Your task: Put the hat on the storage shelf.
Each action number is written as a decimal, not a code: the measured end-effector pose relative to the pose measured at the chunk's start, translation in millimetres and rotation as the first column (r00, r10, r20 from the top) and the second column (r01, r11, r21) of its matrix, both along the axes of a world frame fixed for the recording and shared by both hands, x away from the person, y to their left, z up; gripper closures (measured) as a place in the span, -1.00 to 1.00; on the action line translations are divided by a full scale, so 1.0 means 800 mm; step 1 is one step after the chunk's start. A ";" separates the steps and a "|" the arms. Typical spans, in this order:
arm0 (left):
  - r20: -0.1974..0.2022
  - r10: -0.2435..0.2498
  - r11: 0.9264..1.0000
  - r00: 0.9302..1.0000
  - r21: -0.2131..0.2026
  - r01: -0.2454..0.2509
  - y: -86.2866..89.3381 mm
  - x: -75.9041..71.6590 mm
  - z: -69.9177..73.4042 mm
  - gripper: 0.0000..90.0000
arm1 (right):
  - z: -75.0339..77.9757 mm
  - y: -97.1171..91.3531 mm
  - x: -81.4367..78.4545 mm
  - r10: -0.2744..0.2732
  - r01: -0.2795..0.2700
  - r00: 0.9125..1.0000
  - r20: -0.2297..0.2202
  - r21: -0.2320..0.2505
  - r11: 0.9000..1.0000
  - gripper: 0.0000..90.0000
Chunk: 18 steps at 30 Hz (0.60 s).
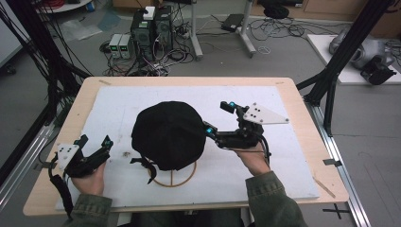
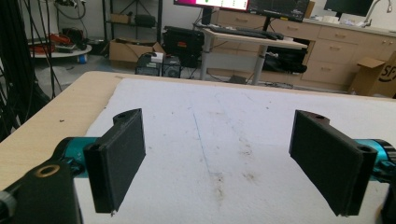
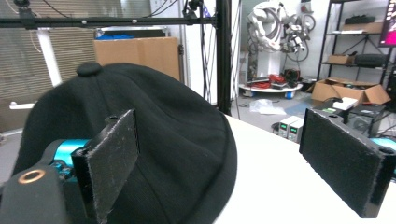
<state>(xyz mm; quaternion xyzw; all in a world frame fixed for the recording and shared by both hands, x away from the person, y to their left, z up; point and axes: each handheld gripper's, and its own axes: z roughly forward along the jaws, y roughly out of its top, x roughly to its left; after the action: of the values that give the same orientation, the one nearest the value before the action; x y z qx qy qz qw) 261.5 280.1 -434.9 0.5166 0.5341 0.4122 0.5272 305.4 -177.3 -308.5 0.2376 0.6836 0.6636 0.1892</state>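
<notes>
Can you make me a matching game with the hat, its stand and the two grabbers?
Things:
1. black hat
2. wooden stand
3. left gripper
4. right gripper

Descriptions:
A. open, close beside the hat's edge
B. open, over the bare white mat
C. sits on top of the stand
D. a ring base peeking out below the hat

Pairs: 1-C, 2-D, 3-B, 4-A
</notes>
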 end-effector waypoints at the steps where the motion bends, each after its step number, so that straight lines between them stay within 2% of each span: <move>1: -0.002 -0.002 1.000 1.000 0.001 0.002 0.000 0.000 0.000 -0.59 | -0.002 -0.005 0.001 -0.008 0.008 1.000 0.002 0.000 1.000 -0.75; 6: -0.005 -0.003 1.000 1.000 0.002 0.003 0.000 0.000 0.000 -0.59 | -0.011 -0.024 0.001 -0.057 0.057 0.998 0.012 0.005 0.998 -0.75; 12: -0.004 -0.003 1.000 1.000 0.002 0.003 -0.001 0.000 0.000 -0.59 | -0.031 -0.049 -0.001 -0.116 0.116 0.993 -0.013 0.002 0.993 -0.75; 16: -0.005 -0.003 1.000 1.000 0.003 0.003 -0.001 0.000 -0.001 -0.59 | -0.045 -0.067 -0.001 -0.172 0.172 0.985 -0.019 0.006 0.985 -0.74; 18: -0.004 -0.004 1.000 1.000 0.002 0.004 -0.002 0.000 -0.001 -0.59 | -0.051 -0.075 -0.001 -0.216 0.216 0.976 -0.017 0.007 0.976 -0.73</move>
<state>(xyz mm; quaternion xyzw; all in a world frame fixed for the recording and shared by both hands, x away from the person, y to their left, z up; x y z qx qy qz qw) 261.3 278.8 -435.7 0.5190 0.5339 0.4108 0.5262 304.3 -237.4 -349.4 0.3166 0.6524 0.6402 0.2536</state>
